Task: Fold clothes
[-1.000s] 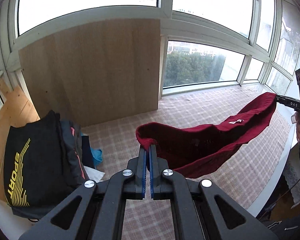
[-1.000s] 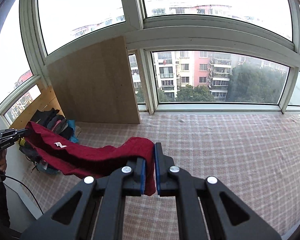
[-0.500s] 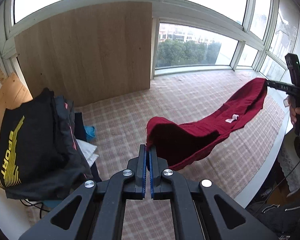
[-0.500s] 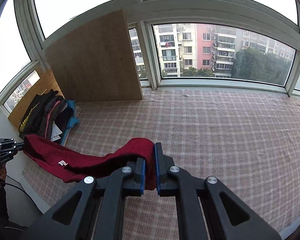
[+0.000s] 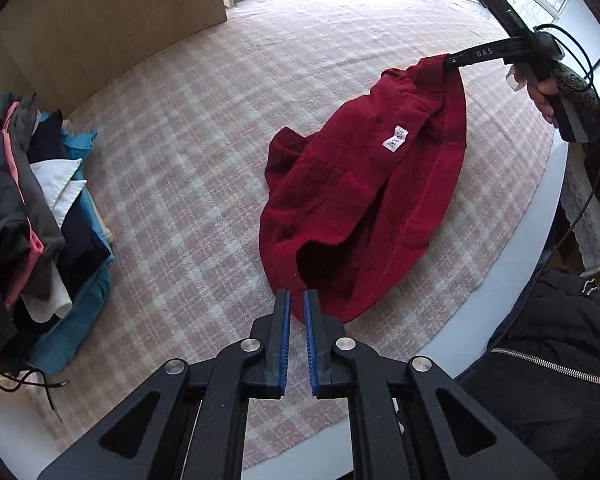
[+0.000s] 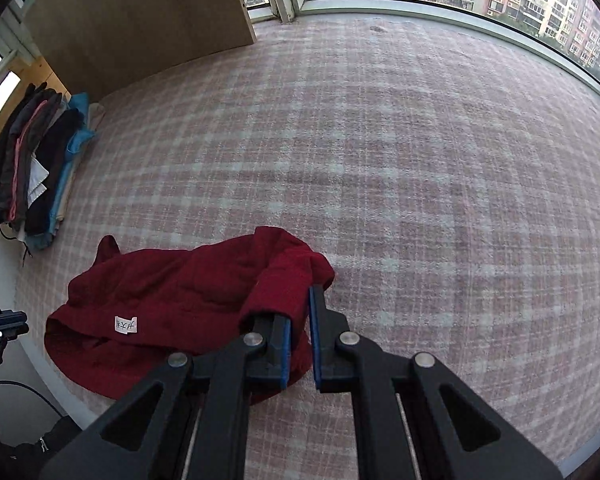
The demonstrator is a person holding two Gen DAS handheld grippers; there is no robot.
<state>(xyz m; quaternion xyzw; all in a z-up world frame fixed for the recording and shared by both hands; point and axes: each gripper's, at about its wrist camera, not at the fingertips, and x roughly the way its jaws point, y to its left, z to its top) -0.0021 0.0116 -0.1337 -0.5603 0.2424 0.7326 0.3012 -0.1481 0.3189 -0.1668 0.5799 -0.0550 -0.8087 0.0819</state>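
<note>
The dark red knit garment (image 5: 364,200), soft and floppy, lies bunched on the pink plaid-covered counter (image 6: 380,160) just ahead of both tools, left tool (image 5: 296,300) slightly spread, right tool (image 6: 299,312) pinching an edge, so probably best grabbed by hems.

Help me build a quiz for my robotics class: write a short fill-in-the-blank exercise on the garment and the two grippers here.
1. The garment on the checked cloth is dark ___.
2. Its sewn-in label is ___.
3. The right gripper pinches the garment's edge, while the left gripper, jaws apart, holds ___.

Missing words: red; white; nothing.
</note>
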